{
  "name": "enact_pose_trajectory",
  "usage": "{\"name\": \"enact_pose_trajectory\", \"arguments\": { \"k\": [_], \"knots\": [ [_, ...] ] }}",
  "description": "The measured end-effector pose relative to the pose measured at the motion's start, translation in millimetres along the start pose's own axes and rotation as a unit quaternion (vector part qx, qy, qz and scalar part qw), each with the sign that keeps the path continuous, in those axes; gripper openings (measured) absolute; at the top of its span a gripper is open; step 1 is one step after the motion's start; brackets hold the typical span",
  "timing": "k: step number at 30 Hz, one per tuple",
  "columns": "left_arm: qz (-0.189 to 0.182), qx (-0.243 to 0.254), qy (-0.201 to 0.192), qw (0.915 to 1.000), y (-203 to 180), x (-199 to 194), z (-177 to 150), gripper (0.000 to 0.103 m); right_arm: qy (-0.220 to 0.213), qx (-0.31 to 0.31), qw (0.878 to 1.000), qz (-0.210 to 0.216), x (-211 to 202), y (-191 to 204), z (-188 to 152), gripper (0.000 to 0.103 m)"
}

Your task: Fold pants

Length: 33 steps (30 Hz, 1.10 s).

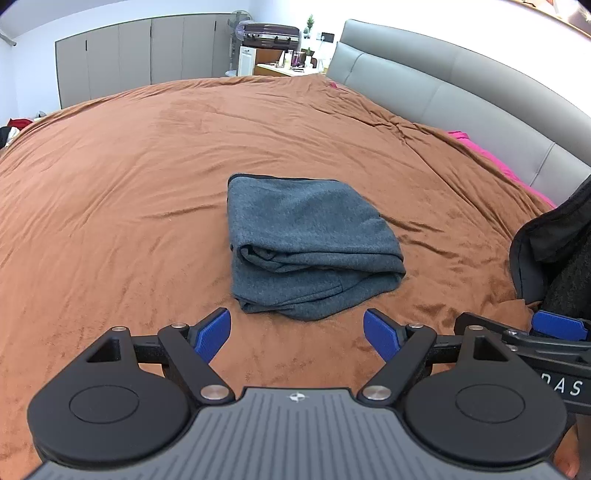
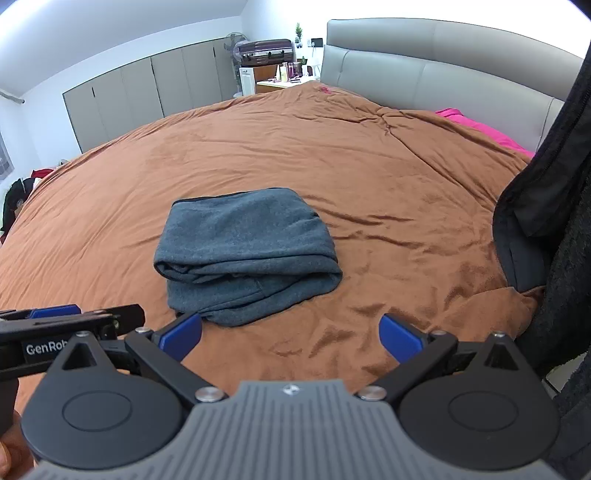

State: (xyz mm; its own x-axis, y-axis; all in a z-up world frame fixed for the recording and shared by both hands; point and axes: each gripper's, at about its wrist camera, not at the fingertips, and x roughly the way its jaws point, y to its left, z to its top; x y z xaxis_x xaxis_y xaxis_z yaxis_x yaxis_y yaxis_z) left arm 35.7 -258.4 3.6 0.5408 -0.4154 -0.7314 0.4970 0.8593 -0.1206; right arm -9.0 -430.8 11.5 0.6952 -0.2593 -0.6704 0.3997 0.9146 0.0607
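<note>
Grey pants (image 1: 310, 243) lie folded into a compact, layered bundle on the brown bedspread (image 1: 129, 192). My left gripper (image 1: 297, 338) hovers just short of the bundle's near edge, open, blue pads wide apart with nothing between them. In the right wrist view the same pants (image 2: 243, 251) sit ahead and slightly left. My right gripper (image 2: 290, 339) is open too, empty, its left pad close to the bundle's near corner. Each gripper shows at the side of the other's view: the right gripper (image 1: 554, 332) and the left gripper (image 2: 66, 317).
A grey padded headboard (image 1: 461, 81) runs along the right, with a pink fabric (image 1: 491, 155) beside it. A person's dark jacket (image 2: 546, 221) stands at the right bed edge. Grey wardrobes (image 1: 129, 55), a suitcase (image 1: 267, 35) and a desk are at the far wall.
</note>
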Motion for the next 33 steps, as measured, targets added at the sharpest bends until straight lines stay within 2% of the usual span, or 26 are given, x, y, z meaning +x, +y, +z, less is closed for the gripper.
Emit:
{"name": "enact_pose_trajectory", "arguments": {
  "k": [11,33],
  "knots": [
    [0.001,0.002,0.004,1.0000,-0.1,1.8,-0.2,0.092,0.004,0.008,1.000,-0.001,2.7,-3.5,-0.9,0.098],
    [0.007,0.010,-0.001,0.9999,-4.6,-1.1,2.5,0.092,0.002,0.012,1.000,-0.003,0.8,-1.8,-2.8,0.098]
  ]
}}
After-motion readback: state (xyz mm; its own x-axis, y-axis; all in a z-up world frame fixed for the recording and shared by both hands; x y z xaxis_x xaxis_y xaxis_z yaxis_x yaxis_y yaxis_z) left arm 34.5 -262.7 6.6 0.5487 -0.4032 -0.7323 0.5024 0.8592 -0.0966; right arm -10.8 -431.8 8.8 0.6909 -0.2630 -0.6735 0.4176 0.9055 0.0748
